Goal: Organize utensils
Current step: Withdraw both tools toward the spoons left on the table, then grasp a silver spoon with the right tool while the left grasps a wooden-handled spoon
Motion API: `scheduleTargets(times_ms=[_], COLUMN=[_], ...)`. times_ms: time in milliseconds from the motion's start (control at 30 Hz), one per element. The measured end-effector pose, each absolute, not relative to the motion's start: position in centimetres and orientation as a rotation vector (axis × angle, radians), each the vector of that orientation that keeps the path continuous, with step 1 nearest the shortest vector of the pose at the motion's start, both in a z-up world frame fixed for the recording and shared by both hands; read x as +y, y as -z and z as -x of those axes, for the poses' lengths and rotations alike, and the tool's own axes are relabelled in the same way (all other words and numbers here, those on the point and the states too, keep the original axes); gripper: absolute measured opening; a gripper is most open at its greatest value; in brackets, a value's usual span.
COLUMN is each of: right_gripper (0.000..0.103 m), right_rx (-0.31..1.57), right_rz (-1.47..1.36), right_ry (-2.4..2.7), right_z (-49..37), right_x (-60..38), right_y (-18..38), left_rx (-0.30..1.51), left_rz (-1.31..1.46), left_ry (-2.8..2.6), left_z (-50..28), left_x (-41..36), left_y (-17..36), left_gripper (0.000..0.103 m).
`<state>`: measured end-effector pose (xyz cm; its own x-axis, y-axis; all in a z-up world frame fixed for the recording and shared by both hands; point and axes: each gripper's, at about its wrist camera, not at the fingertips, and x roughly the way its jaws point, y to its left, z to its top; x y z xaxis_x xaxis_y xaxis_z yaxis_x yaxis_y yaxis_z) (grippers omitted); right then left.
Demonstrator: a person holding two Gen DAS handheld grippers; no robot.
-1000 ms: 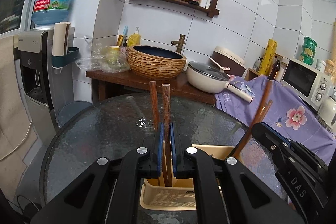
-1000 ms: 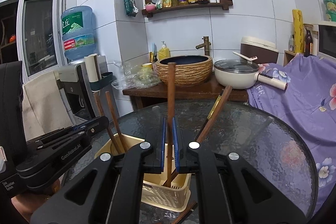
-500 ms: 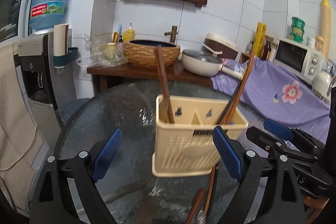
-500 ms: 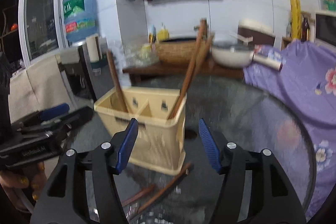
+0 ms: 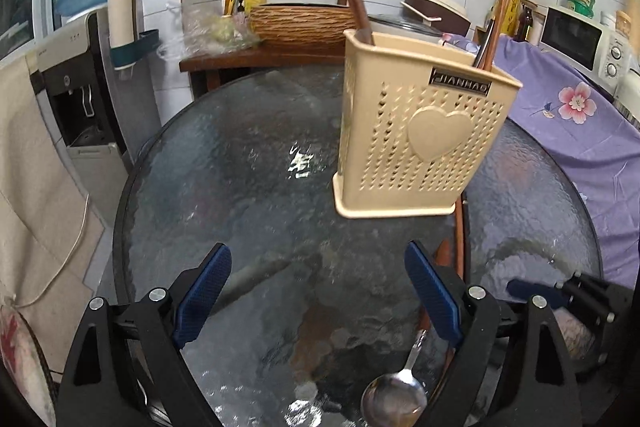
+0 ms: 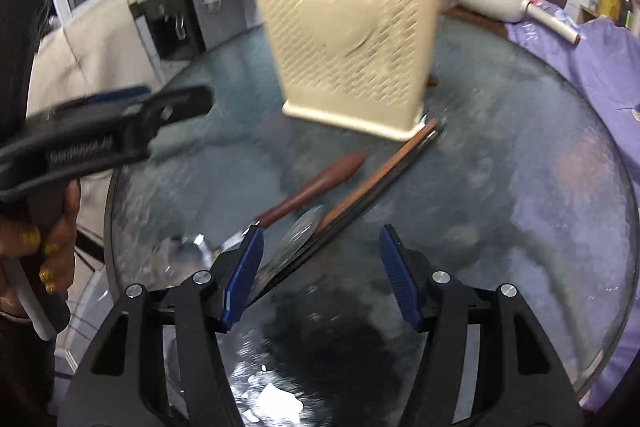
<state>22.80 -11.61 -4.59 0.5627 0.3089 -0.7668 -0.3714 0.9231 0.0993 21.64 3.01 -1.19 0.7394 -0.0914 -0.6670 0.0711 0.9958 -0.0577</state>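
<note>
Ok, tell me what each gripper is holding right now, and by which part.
Nothing. The left gripper and right gripper are both open and empty above the table; the chopsticks and spoon lie loose.

Bright overhead light glared off the glass desk (image 5: 248,163), fisheye edges bent darkly, and motion blur smeared the right wrist view.

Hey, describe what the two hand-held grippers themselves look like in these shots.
Both match. The left hand-held gripper and right hand-held gripper have black plastic bodies with angular cut-outs, silver round bolts and textured blue finger pads. Seen from the right wrist, the left one shows a coiled spring; the hand wears glittery gold nail polish.
</note>
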Motion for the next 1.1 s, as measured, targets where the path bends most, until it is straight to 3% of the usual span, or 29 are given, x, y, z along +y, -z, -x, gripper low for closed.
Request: scheduleTargets(times_ms=[267,400,733,900,1100], right_gripper=[0.045,0.029,0.017,0.008,0.006], right_rx=[0.939,0.934,0.964,0.960,0.965], right_rz=[0.113,0.137,-0.039,-0.084,-0.124], right_ry=[-0.345,-0.316,-0.397,-0.402,-0.411], right_z=[-22.7,-22.8,-23.2,-23.3,-23.7], right_x=[-9.5,-9.4,-13.3,-14.5,-15.6], right_y=[6.6,6.6,6.2,6.2,6.2], left_rx=[0.753,0.758,0.795,0.828,0.893], left_rz=[0.013,0.007,-0.036,-0.064,-0.118], left_ry=[0.092,0.099,0.145,0.197,0.256], left_z=[-21.2,-21.3,-21.5,-21.7,-22.3], left_x=[2.8,2.5,0.8,-0.6,-2.3], left_y=[2.1,2.3,3.3,3.8,5.0], left_gripper=[0.085,0.085,0.084,0.073,0.063])
